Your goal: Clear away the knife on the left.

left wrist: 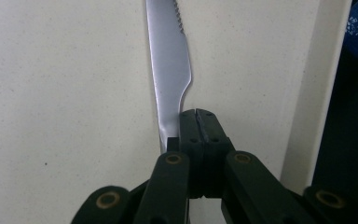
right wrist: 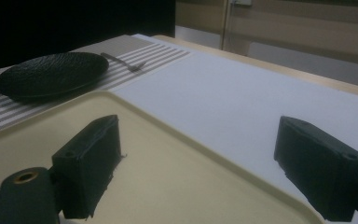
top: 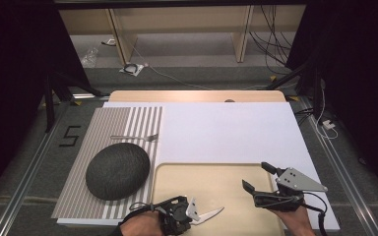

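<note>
left gripper [left wrist: 196,114] pinching knife [left wrist: 170,70] over tray [top: 216,187] | right gripper [right wrist: 198,163] spread, empty

1. Left gripper [top: 189,212]: black linked body, black cable looped beside it; brass-coloured pivot pins and small screw holes on its black jaws.
2. Right gripper [top: 258,177]: black frame, grey three-cornered plate on top with dark screw dots, black cable trailing; blocky black fingers [right wrist: 91,163], one brass-coloured pivot.
</note>
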Action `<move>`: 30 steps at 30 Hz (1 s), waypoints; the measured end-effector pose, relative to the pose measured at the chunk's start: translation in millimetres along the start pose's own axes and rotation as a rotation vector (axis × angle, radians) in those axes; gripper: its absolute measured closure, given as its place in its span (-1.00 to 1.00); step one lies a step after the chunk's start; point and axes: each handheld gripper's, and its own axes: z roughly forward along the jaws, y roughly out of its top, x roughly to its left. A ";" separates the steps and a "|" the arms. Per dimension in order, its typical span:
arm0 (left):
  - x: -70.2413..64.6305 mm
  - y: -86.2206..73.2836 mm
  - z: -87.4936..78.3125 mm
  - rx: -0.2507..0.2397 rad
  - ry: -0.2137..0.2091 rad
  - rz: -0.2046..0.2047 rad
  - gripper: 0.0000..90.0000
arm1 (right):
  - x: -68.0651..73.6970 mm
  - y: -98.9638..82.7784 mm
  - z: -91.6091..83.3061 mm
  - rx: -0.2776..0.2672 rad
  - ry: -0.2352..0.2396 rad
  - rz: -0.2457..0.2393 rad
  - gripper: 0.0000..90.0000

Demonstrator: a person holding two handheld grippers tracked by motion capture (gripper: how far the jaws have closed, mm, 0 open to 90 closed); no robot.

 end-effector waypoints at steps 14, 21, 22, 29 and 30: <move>7.2 -3.9 0.8 -0.019 0.036 -0.023 0.98 | 0.2 -0.1 0.0 0.001 0.000 -0.001 -0.65; 10.0 -5.3 0.0 -0.016 0.055 -0.024 0.98 | 0.3 0.0 -0.2 0.000 -0.001 -0.002 -0.65; 10.5 -5.6 -0.2 -0.016 0.059 -0.027 0.98 | 0.3 0.0 -0.2 0.000 -0.001 -0.002 -0.65; 17.7 -9.5 -2.0 -0.016 0.089 -0.042 0.99 | 0.0 0.0 -0.3 0.000 0.000 -0.001 -0.65; 17.7 -9.5 -2.0 -0.016 0.089 -0.042 0.99 | 0.0 0.0 -0.3 0.000 0.000 -0.001 -0.65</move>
